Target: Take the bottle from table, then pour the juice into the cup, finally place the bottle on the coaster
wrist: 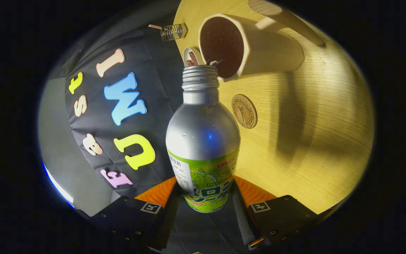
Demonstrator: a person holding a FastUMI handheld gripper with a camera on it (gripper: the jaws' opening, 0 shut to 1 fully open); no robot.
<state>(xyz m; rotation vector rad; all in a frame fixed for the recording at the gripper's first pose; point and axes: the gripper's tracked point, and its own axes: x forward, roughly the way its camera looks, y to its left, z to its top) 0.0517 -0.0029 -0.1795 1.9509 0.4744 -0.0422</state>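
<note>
Bottle (203, 141): silver metal body, green label band at its base, threaded neck uncapped; clamped between both fingers of the tongs (204, 199), tipped so its mouth sits at the cup's rim.

Cup (248, 46): cream mug, dark inside, at 12 o'clock beyond the bottle's mouth.

Coaster (244, 111): round brown disc, flat on the tabletop (330, 116), near the cup, at 2 o'clock from the bottle's body.

A staged recording booth rather than a lived-in room. A black cloth wall (143, 70) hangs directly behind a pale wood-grain table (312, 141), lit by one warm lamp casting hard shadows. A few household props sit on the table: a cup (259, 49), a round coaster (244, 111), a small glass jar (173, 31).
</note>
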